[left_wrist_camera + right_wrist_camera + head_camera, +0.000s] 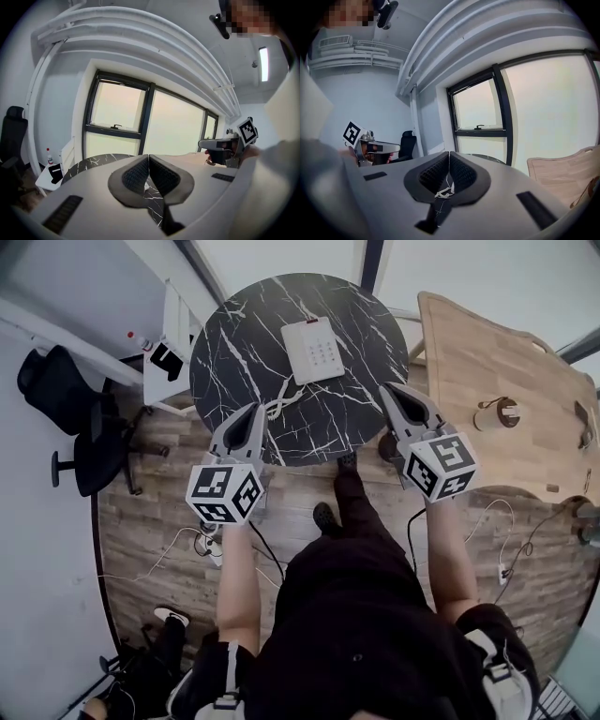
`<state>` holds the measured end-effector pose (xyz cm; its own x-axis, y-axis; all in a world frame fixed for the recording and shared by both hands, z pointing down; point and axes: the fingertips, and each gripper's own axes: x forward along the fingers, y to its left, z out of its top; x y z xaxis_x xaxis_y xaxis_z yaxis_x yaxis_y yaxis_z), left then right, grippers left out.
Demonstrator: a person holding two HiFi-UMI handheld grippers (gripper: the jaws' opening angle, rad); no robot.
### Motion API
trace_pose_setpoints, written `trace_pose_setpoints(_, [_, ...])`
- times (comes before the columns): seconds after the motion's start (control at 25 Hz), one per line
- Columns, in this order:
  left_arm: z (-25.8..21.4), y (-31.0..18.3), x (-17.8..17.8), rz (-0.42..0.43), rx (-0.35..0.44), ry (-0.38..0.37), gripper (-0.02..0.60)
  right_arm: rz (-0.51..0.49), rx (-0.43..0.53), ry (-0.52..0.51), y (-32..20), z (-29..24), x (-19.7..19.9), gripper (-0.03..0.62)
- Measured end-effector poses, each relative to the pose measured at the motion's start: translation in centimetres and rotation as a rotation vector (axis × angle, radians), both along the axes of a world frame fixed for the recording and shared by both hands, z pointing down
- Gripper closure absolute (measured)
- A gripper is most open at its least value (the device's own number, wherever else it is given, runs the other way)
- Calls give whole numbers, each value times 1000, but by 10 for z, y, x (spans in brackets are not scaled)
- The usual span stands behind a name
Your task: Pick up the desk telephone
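Black-clad person (347, 615) is noted nearest, with the grey left gripper (251, 418) and grey right gripper (394, 395) held out, each with jaws pressed together on nothing. The flat white desk telephone (312, 350) lies untouched on the round black marble-patterned table (234, 343) (coiled cord (279, 404) trailing). Approach, grasp and lift are judged outstanding.

Left gripper (254, 412) and right gripper (388, 393) side by side, jaws together (both empty).

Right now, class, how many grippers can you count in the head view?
2. The left gripper is at the near-left edge of the black round table, the right gripper at its near-right edge. Neither is hidden.
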<state>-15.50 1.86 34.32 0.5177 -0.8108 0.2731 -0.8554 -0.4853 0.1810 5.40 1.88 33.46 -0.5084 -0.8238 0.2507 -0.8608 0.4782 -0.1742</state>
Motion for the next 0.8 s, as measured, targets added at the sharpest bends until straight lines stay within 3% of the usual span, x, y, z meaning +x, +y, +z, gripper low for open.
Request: trace_pose_setpoints(0.8, [-14,-148,13,-107,11,-39,565,-117,-20,-33,-170,2,7,562])
